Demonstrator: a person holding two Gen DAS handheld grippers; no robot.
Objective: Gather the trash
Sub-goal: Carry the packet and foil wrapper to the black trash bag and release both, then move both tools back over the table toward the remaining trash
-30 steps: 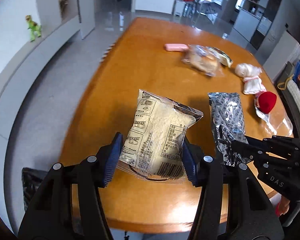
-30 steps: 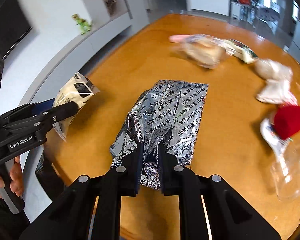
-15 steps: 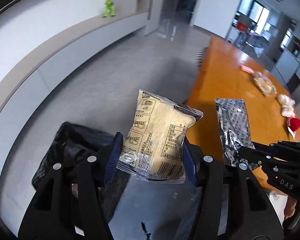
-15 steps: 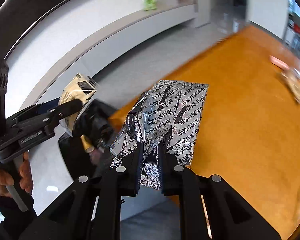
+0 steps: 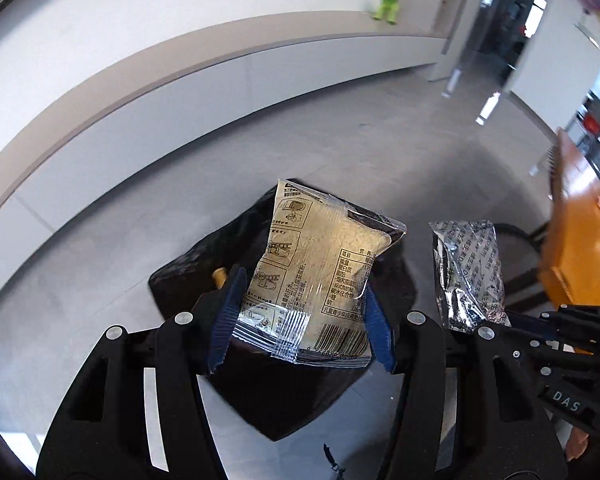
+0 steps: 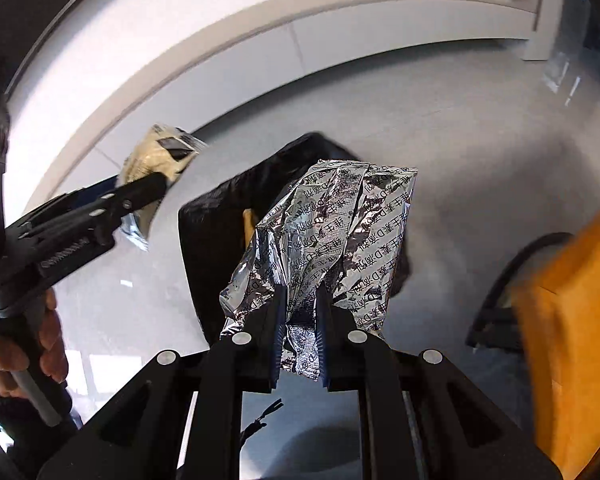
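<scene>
Gripping a clear noodle packet [image 5: 320, 268] by its lower sides, the left gripper [image 5: 300, 320] has its blue ribbed pads pressed against the wrapper, jaws held about half apart by the pack's width. That packet is pale yellow inside, with printed instruction panels down its left, a table of text on the right, a barcode at the bottom and a dark band across the top corner; its sealed bottom edge hangs below the pads. In the right wrist view the right gripper [image 6: 300, 344] is pinched nearly closed on the bottom of a crumpled silver foil packet [image 6: 332, 232], which stands up from the jaws, creased and shiny, covered in rows of dark printed characters. Both packets hang in the air over a black trash bag [image 5: 284, 392] that sits open on the grey floor [image 5: 140, 288], something tan showing inside it. A hand [image 6: 24, 356] grips the handle of the left tool at the left edge of the right wrist view. To the right is the edge of an orange wooden table [image 5: 572, 248]. Farther off a pale curved ledge [image 5: 180, 64] runs along the white wall, with a small green toy figure [image 5: 388, 0] standing on it
</scene>
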